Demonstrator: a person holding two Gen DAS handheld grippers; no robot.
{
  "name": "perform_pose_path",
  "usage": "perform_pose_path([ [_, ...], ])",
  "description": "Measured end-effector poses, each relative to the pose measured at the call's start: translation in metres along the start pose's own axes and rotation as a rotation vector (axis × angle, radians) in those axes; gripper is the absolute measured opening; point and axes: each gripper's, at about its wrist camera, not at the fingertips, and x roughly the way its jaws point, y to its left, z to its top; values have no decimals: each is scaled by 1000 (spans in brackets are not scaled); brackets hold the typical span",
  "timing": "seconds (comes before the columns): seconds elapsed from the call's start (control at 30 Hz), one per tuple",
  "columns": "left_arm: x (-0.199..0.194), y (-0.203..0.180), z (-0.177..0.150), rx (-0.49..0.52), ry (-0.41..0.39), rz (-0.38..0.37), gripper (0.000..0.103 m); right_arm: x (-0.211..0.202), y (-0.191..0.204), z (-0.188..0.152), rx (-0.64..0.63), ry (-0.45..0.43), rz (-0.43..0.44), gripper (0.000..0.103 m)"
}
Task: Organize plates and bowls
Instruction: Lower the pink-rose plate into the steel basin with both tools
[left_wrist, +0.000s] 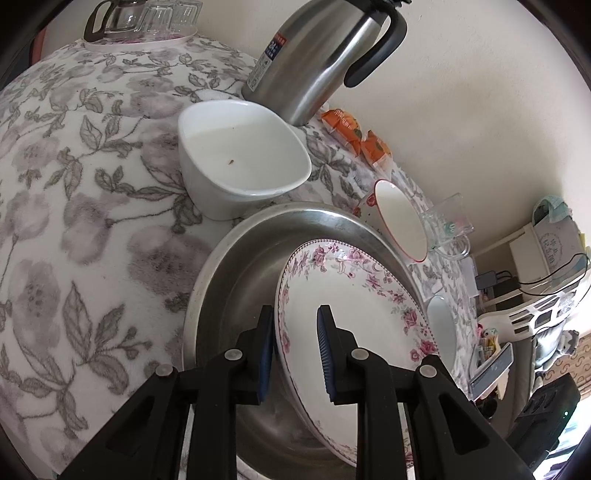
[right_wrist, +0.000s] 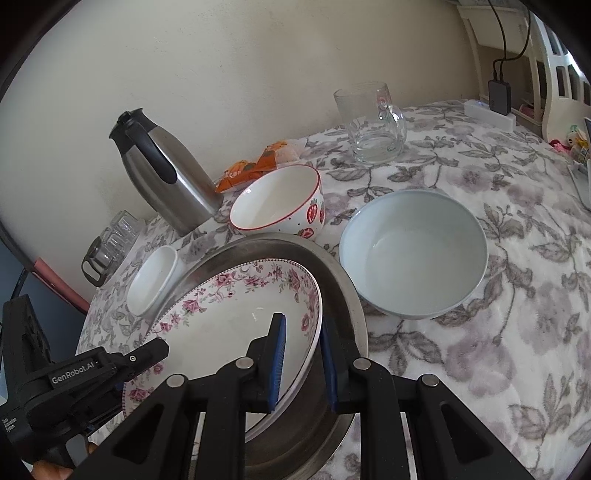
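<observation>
A: So, where is the floral plate (left_wrist: 354, 317) found?

B: It is seen tilted inside the steel basin (left_wrist: 236, 266), with its rim propped against the basin wall. The basin is set on the flowered tablecloth (left_wrist: 74, 206).

A: And how are the tongs placed?

B: The left gripper (left_wrist: 295, 354) is spread apart, with one blue pad on each side of the plate's rim; the rim is straddled but not pinched. The right gripper (right_wrist: 303, 363) is likewise held apart, the opposite rim of the plate being framed between its fingers, a gap being visible on the outer side.

A: What other dishes are noted?

B: A white square bowl (left_wrist: 240, 155) is placed just beside the basin. A strawberry bowl (right_wrist: 279, 201) is seen touching the basin's far edge, and a pale blue bowl (right_wrist: 413, 254) is set near its right side. A steel thermos (right_wrist: 166, 170) and a glass mug (right_wrist: 371, 123) are stood further back, near the wall.
</observation>
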Motion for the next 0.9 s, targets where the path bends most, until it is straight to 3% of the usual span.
perform_pose_path([
  [0.37,14,7,-4,5,41,44,23,10,2,-5,-49,35,-18,20],
  [0.9,10,14,2,16,-4,60,23,13,11,-7,-123,51,-54,23],
])
